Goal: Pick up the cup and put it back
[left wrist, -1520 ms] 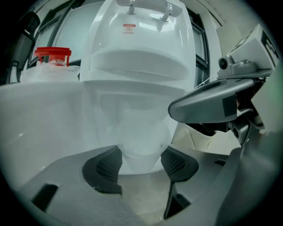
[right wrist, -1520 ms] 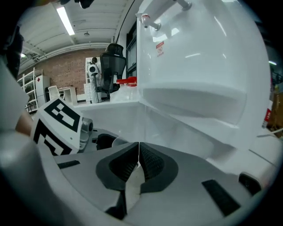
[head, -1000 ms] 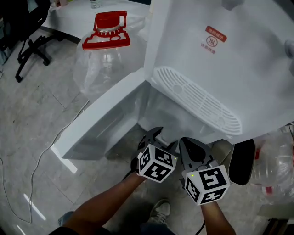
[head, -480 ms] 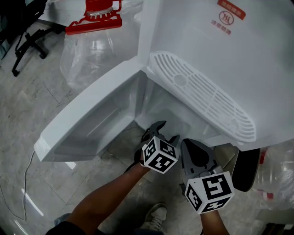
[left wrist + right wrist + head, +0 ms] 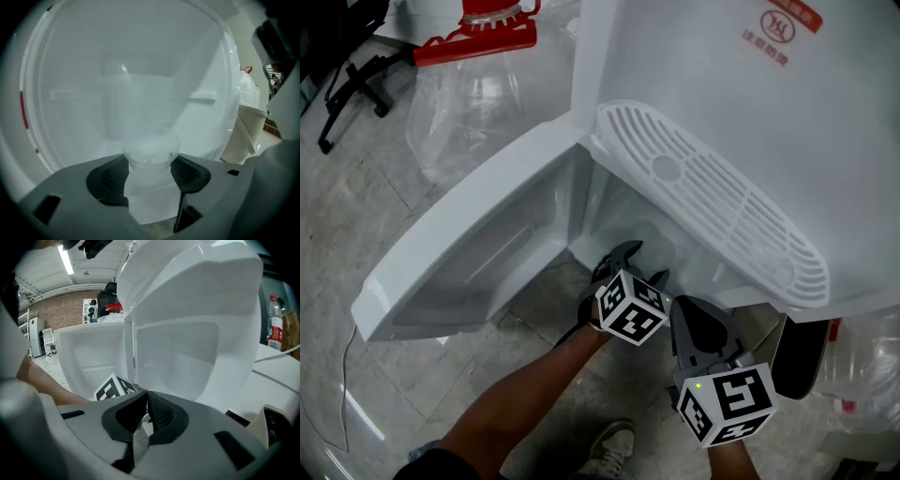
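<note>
A clear plastic cup sits between the dark pads of my left gripper, which is shut on it. The cup's rim points into the white cabinet of the water dispenser. In the head view my left gripper reaches into the open lower compartment, under the drip grille; the cup is hard to make out there. My right gripper hangs just behind and to the right, outside the compartment. In the right gripper view its jaws meet, so my right gripper is shut with nothing in it.
The cabinet door swings open to the left. A big clear water bottle with a red cap stands at the back left, beside a chair base. A cable lies on the floor. A dark bin is at the right.
My left gripper has pushed forward, deeper into the open compartment with the cup. The right gripper has followed a little. The head view has shifted closer to the dispenser.
</note>
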A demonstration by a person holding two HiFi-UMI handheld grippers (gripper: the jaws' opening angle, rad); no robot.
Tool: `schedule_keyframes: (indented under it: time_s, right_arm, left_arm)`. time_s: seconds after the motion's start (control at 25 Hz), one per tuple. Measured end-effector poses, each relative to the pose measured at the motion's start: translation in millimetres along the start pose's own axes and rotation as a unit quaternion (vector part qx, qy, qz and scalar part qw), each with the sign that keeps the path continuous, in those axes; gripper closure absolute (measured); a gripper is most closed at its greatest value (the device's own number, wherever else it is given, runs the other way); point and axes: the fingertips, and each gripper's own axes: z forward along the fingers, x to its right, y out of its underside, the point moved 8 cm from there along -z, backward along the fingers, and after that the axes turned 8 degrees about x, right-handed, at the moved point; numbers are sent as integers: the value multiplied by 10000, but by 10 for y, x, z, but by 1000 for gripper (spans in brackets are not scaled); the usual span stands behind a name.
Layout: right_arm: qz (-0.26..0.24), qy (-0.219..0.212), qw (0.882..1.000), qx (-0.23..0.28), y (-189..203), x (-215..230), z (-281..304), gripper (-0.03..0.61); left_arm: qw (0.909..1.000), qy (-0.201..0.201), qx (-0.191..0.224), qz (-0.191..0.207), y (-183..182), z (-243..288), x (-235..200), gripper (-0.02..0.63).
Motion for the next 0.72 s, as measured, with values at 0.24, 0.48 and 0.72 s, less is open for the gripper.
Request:
schedule_keyframes:
  time_s: [0.24, 0.48, 0.72]
  right_arm:
    - [65, 101, 9999, -42, 51, 69, -37, 557]
    - [99, 144, 9998, -38, 58, 94, -66, 557]
    - [69, 176, 9998, 2, 28, 79, -105, 557]
  left_arm:
    - [9999, -9, -104, 18, 40, 126, -7, 337]
    - [10000, 13, 21, -15, 82, 139, -19, 334]
    - [9999, 78, -2, -113, 104, 96, -28, 307]
